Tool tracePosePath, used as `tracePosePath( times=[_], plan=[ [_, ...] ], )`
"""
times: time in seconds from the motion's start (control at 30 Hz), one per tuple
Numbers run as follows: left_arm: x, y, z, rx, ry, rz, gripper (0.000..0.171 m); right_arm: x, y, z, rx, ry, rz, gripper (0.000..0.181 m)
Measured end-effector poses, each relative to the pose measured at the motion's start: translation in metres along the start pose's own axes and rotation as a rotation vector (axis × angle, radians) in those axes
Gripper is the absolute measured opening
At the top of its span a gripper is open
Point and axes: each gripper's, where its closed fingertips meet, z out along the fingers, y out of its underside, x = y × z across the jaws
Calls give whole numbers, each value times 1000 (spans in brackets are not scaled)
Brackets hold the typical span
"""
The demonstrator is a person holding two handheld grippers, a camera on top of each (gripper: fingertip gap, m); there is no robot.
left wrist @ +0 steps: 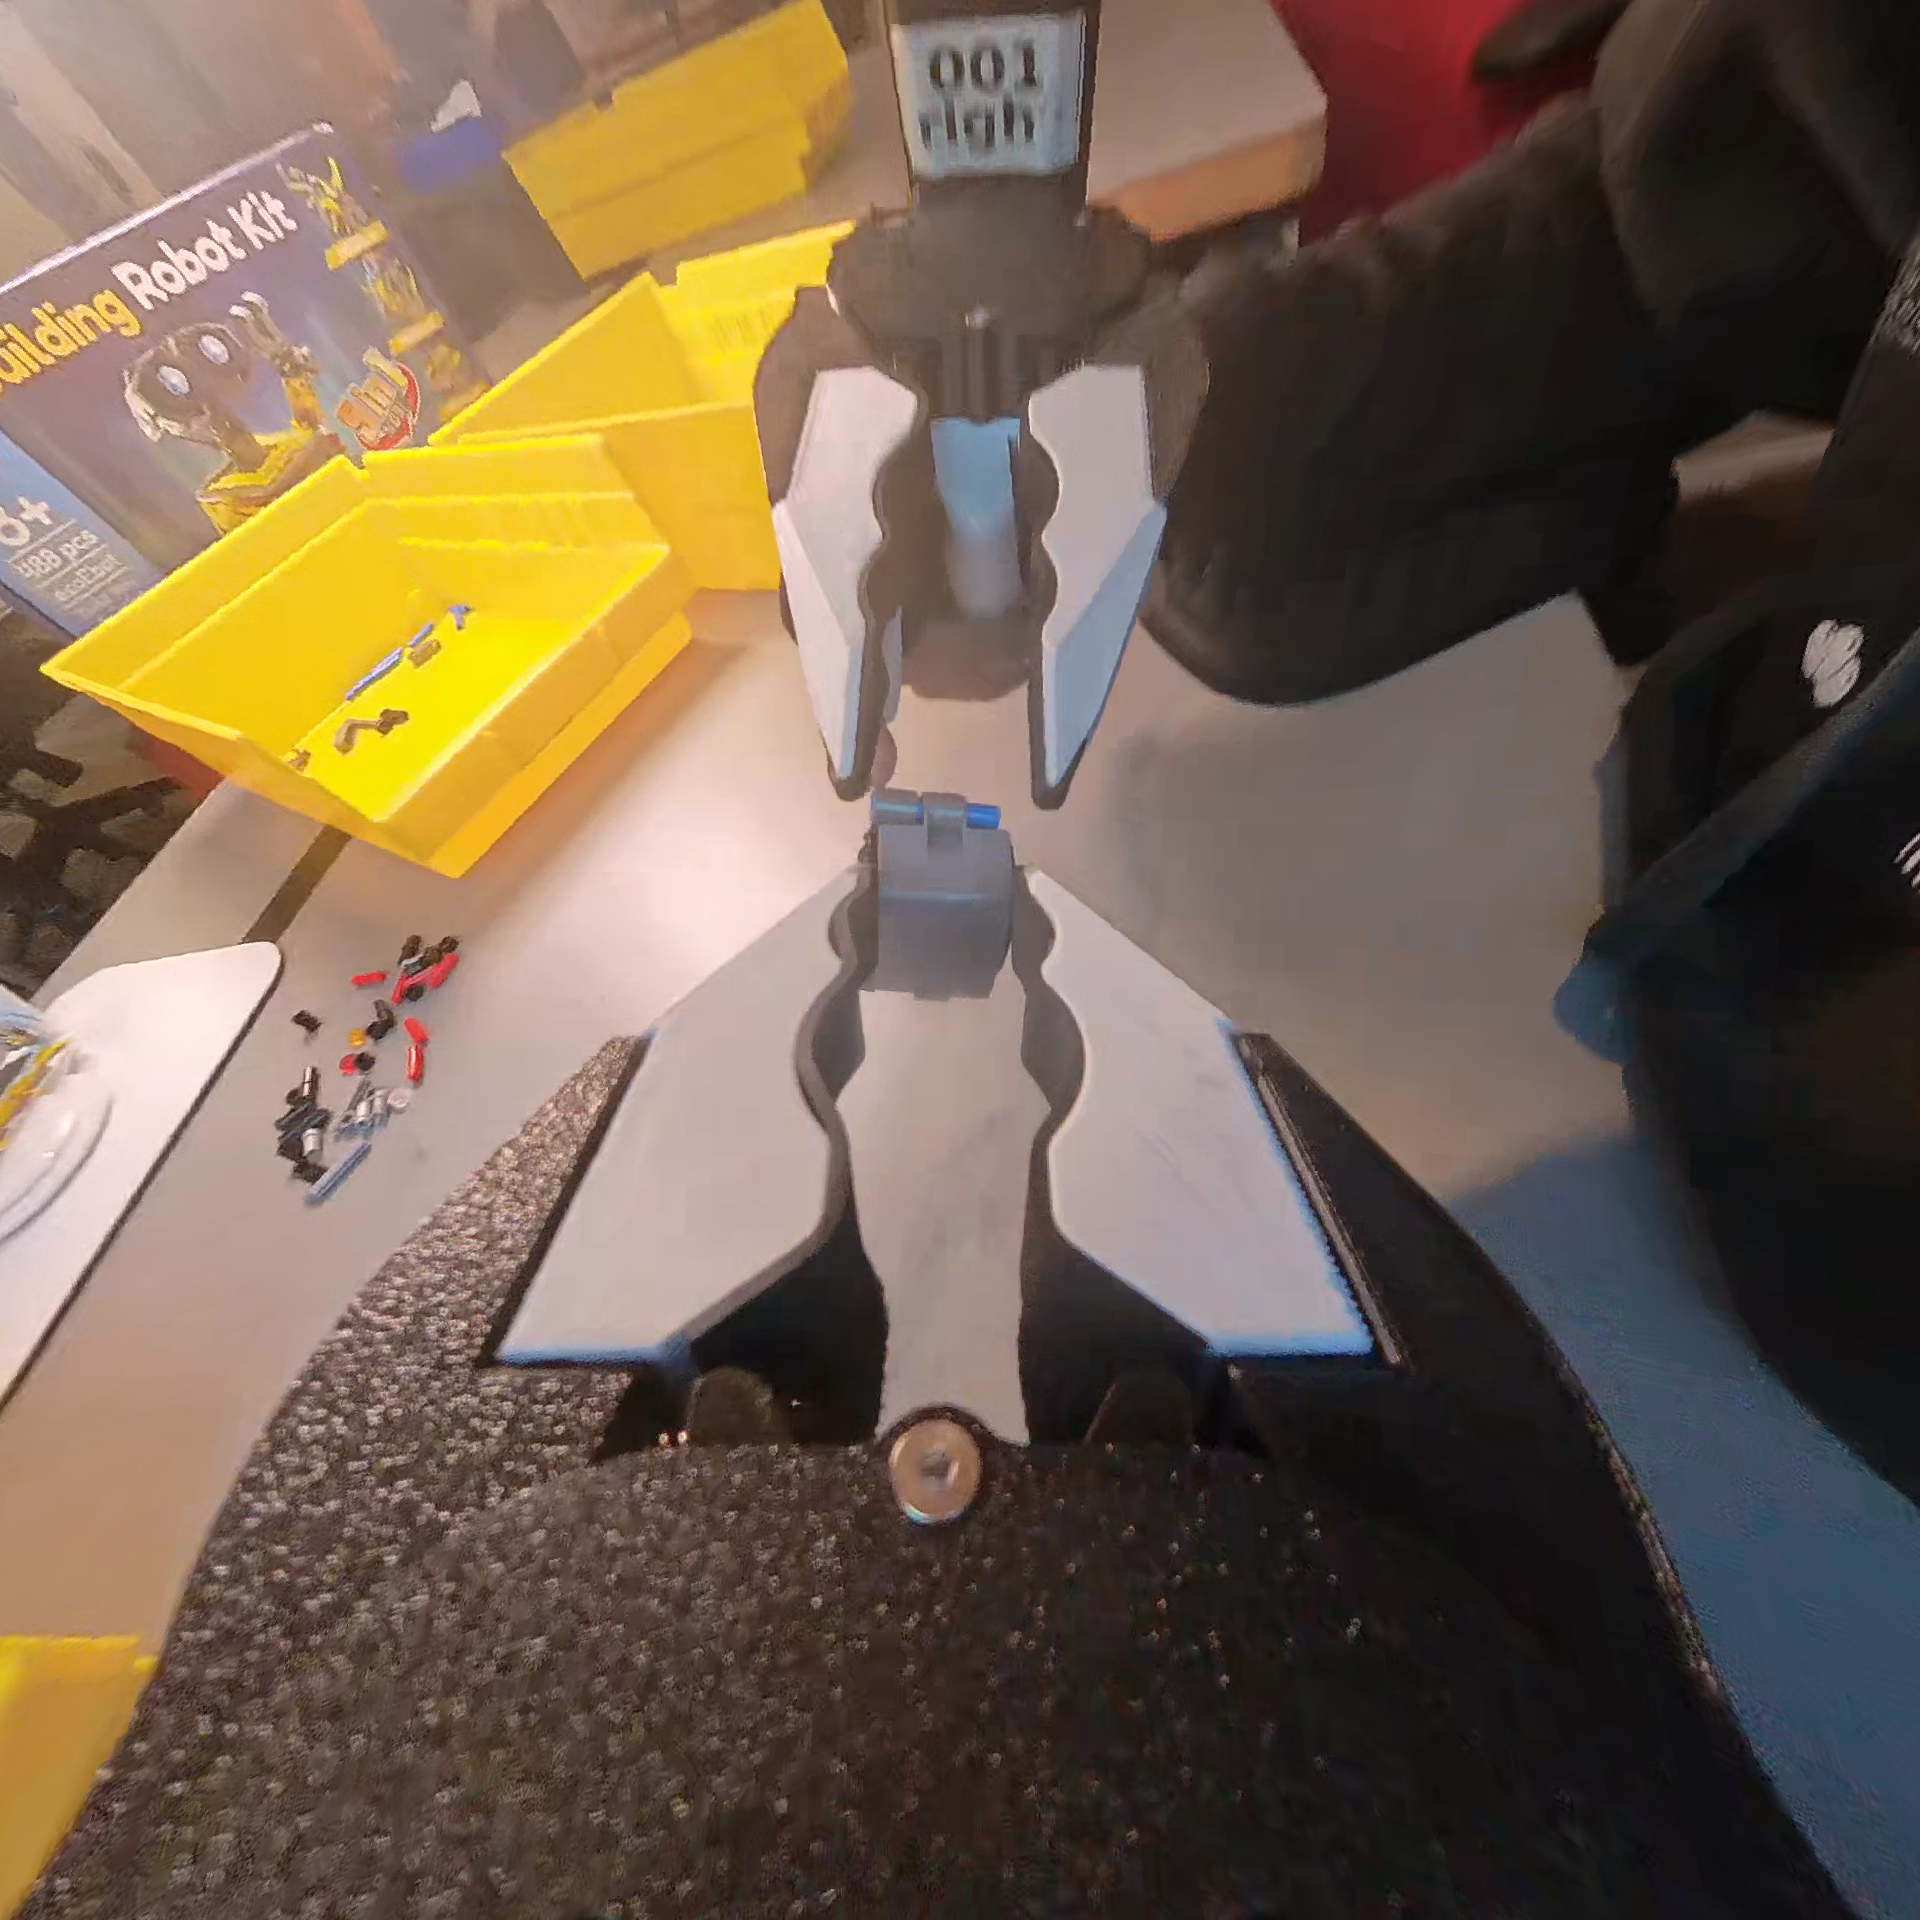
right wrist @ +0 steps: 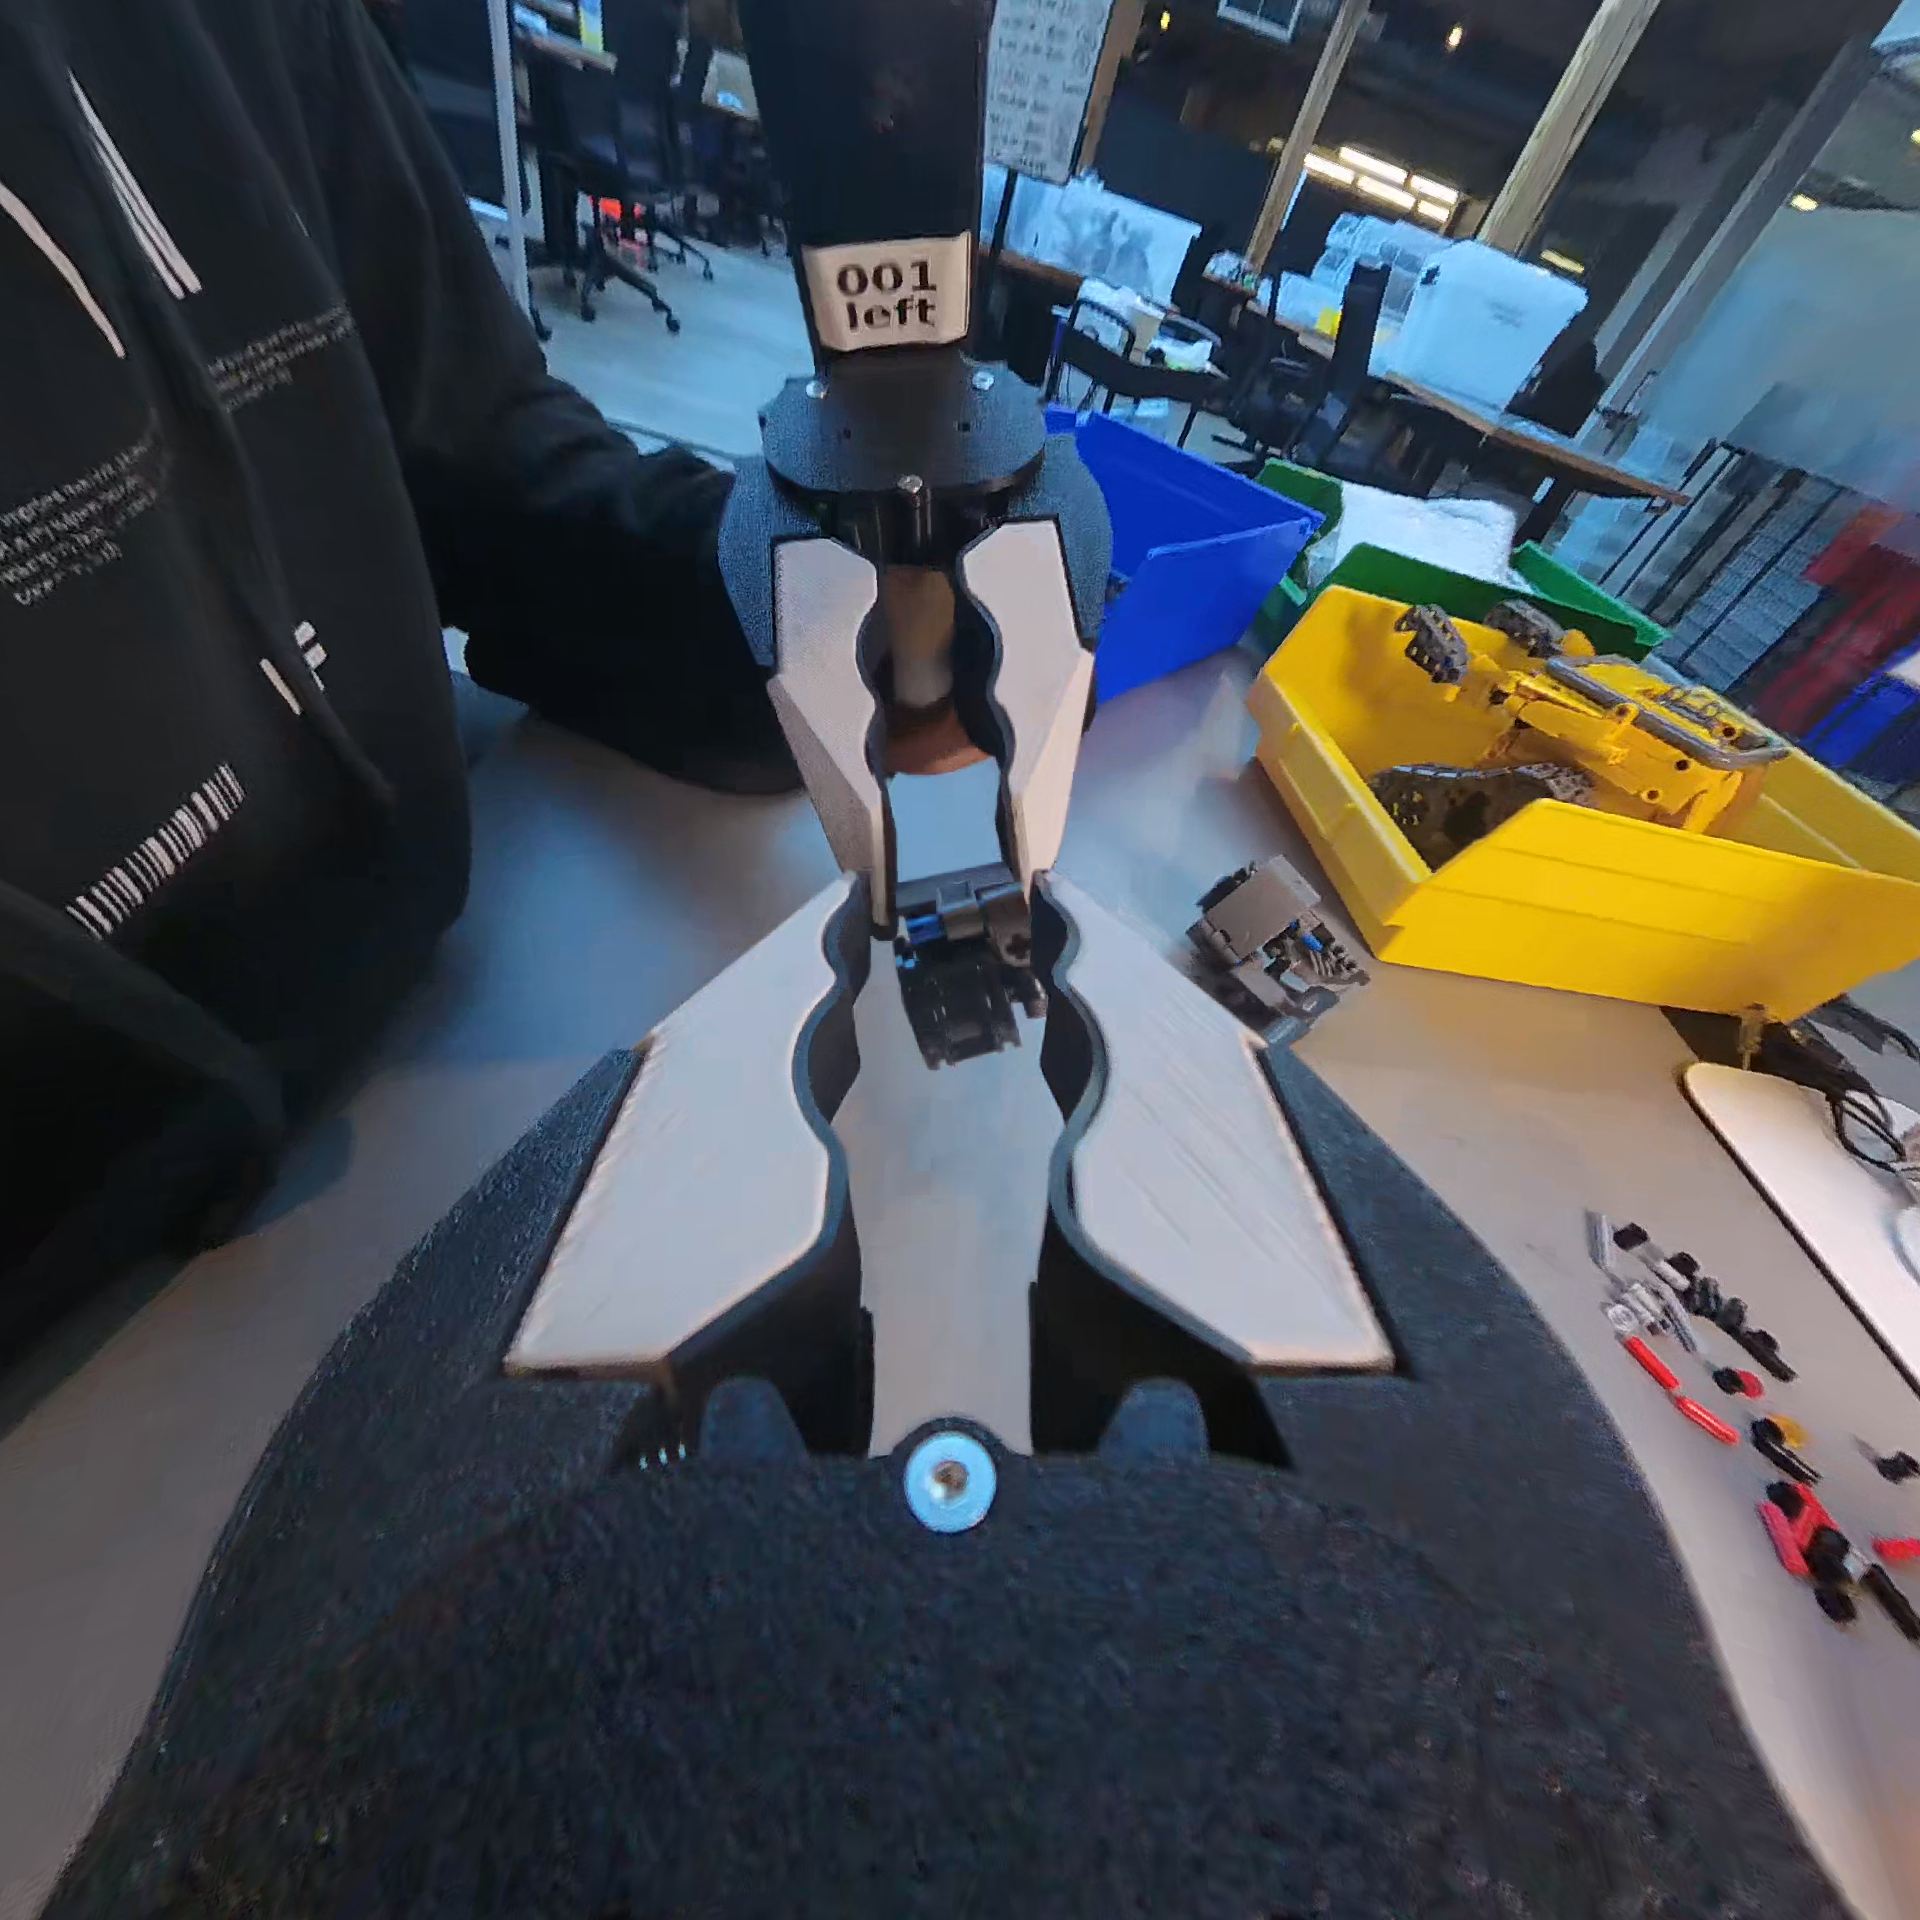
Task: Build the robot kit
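The left tongs (left wrist: pixel 940 883) are clamped on a grey block assembly (left wrist: pixel 940 925), held at the fingertips above the worktop (left wrist: pixel 644 831). The right tongs (right wrist: pixel 951 894) stand apart, their tips on either side of the same assembly (right wrist: pixel 961 966); whether they touch it cannot be told.

The left wrist view shows the assembly's grey top face and a blue pin (left wrist: pixel 935 808) lying crosswise at its far end, pointing toward the right tongs (left wrist: pixel 951 790). The right wrist view shows instead its dark underside with black parts, and the left tongs (right wrist: pixel 951 883) closed on its far end. The assembly's long axis runs from one pair of tongs to the other.

Only the left wrist view shows the yellow bin (left wrist: pixel 395 665) with a few small parts and the printed box (left wrist: pixel 208 353) toward the worktop's far left edge. Only the right wrist view shows a second grey assembly (right wrist: pixel 1273 951), a yellow bin with a yellow model (right wrist: pixel 1558 790) and a blue bin (right wrist: pixel 1174 551). Loose small parts (left wrist: pixel 364 1060) appear in both views.
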Motion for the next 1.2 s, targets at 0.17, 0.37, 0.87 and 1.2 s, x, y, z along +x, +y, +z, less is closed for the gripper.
tracePosePath(
  times=[0.17,0.37,0.87,1.2],
  plan=[
    [3,14,7,-84,-6,62,24,-1,29,7,-177,15,-34,30],
    [-4,-4,-2,81,0,-36,37,0,8,-2,-9,-16,14,25],
    [-4,4,-2,3,-11,-38,46,0,8,6,-46,27,-2,31],
    [-8,14,2,-78,-87,77,46,-2,18,13,-121,30,7,30]
  ],
)
